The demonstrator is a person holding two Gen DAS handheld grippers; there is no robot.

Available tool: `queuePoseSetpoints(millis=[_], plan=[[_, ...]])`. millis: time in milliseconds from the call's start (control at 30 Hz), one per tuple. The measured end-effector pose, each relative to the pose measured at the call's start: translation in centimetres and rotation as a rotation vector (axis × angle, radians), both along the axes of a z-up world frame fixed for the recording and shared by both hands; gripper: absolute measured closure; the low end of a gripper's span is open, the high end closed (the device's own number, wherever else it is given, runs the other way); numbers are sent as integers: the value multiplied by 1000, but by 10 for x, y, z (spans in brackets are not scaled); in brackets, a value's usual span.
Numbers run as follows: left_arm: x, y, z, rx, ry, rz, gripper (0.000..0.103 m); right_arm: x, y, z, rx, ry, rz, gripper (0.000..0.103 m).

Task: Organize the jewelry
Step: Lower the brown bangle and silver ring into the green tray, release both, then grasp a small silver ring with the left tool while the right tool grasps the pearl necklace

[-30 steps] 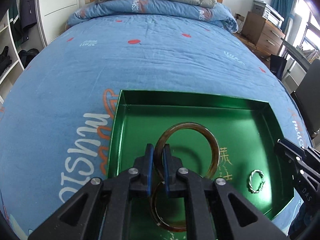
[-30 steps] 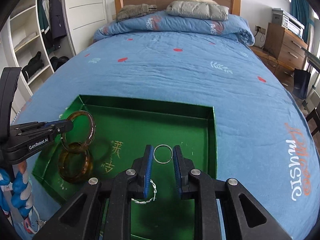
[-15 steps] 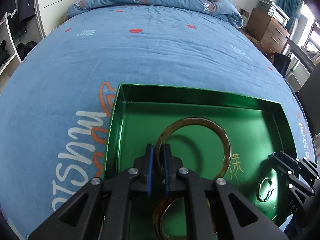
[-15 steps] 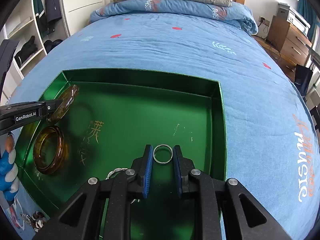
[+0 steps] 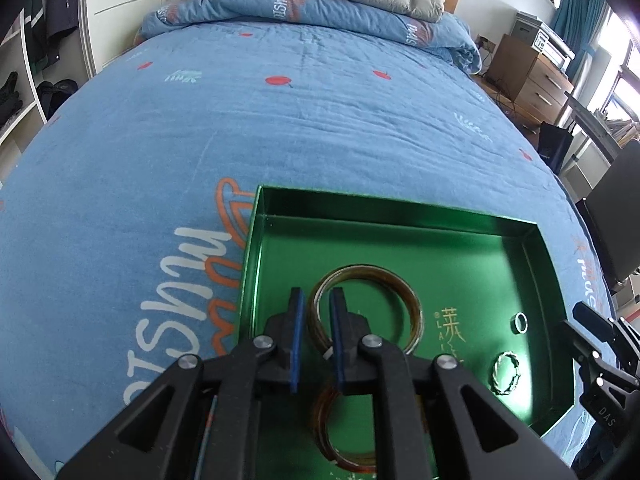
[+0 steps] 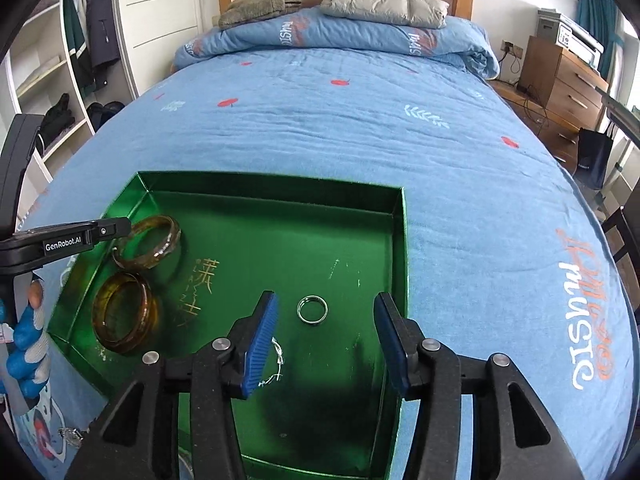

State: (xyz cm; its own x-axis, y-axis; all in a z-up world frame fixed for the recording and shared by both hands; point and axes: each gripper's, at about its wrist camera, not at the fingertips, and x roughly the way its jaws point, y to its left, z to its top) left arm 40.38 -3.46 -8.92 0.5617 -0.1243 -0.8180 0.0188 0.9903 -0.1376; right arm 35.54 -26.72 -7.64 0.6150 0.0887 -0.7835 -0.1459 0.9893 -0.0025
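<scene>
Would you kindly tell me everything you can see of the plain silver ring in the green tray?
The plain silver ring is a thin, shiny metal band lying flat on the floor of the green tray, near its right wall. It sits between the opening jaws of the right tool, which do not touch it. A twisted ring lies apart.

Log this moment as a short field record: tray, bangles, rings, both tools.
tray: green tray on the blue bedspread
bangles: two amber, upper bangle between left tool pads, lower bangle flat in the tray
rings: plain ring and twisted ring on the tray floor
left tool: opening
right tool: opening, plain ring free between pads
</scene>
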Motion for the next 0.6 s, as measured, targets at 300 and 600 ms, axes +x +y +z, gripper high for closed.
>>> queuePoseSetpoints(millis=[300, 600], plan=[[-58, 9, 90, 6, -176, -5, 91, -57, 8, 73, 18, -122, -2, 45], [-127, 16, 175, -24, -265, -41, 90, -129, 11, 151, 26, -256, -2, 41]])
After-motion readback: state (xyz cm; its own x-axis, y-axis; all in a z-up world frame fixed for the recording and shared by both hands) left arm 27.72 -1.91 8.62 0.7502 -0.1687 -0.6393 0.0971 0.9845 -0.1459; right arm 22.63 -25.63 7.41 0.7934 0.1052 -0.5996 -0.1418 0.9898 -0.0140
